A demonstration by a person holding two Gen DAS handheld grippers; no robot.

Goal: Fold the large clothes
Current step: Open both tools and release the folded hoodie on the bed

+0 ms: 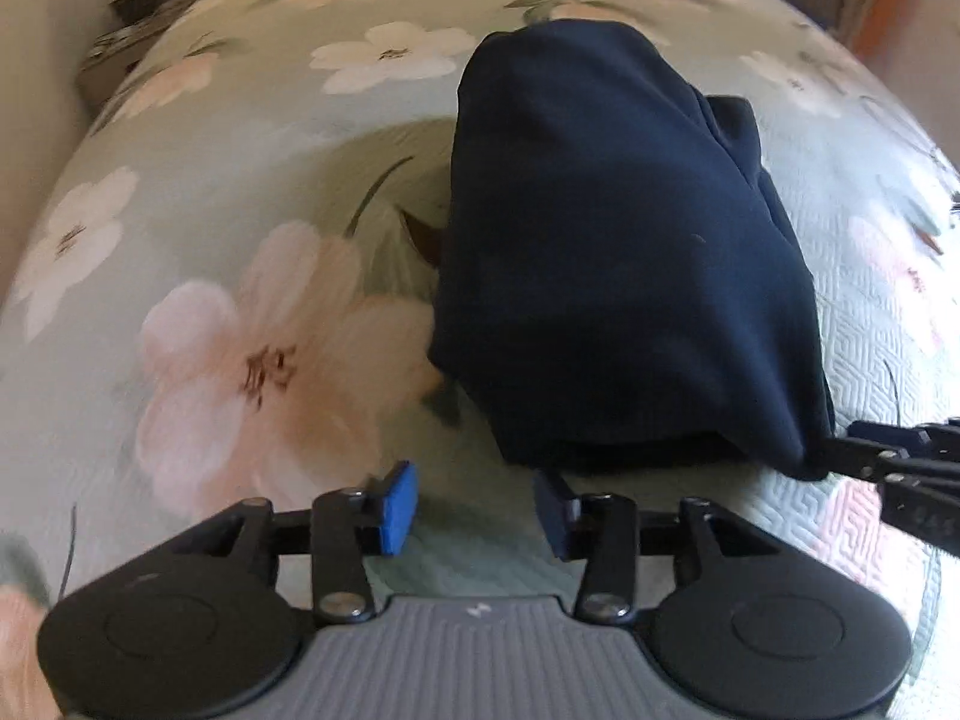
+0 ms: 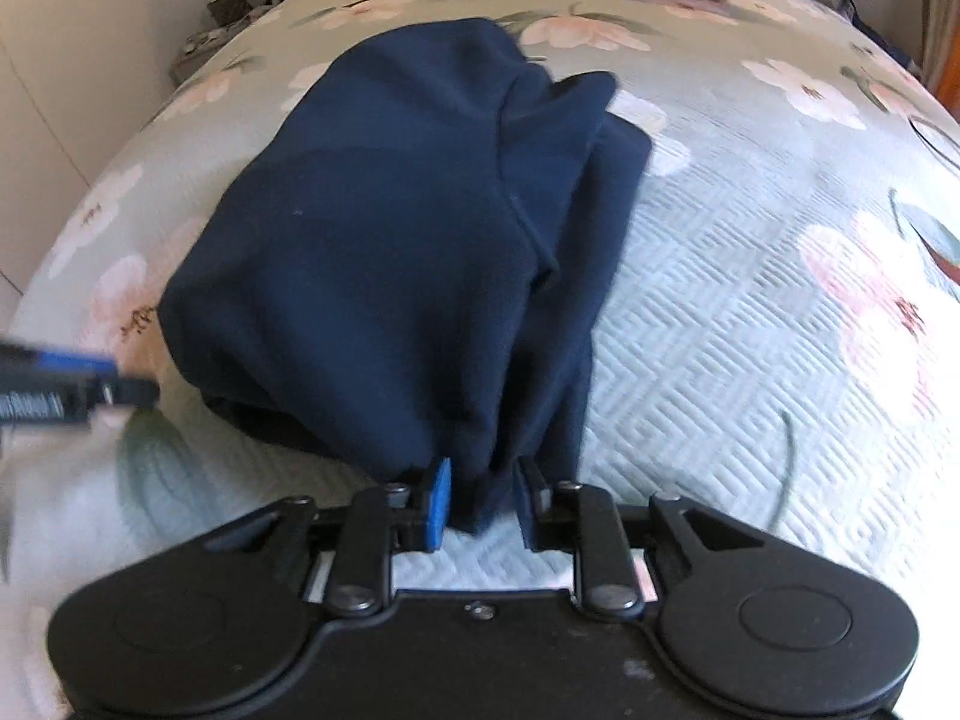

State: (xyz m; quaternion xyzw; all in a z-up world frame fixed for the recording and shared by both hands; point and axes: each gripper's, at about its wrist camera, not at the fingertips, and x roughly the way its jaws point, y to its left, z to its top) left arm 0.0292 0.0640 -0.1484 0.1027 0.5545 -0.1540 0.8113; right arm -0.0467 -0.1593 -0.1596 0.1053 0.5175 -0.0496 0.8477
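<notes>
Navy garment [image 2: 384, 252] lies bunched, folded on floral bedspread [image 2: 750, 276], near corner in right tongs [image 2: 480, 501].

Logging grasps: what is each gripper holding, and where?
Right gripper pinches the navy garment at its near edge. Left gripper is open, holding nothing.

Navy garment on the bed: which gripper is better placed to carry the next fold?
Right. The right gripper already has the near edge of the navy garment between its fingers, while the left gripper is open, holding nothing, just short of the cloth over the floral bedspread.
</notes>
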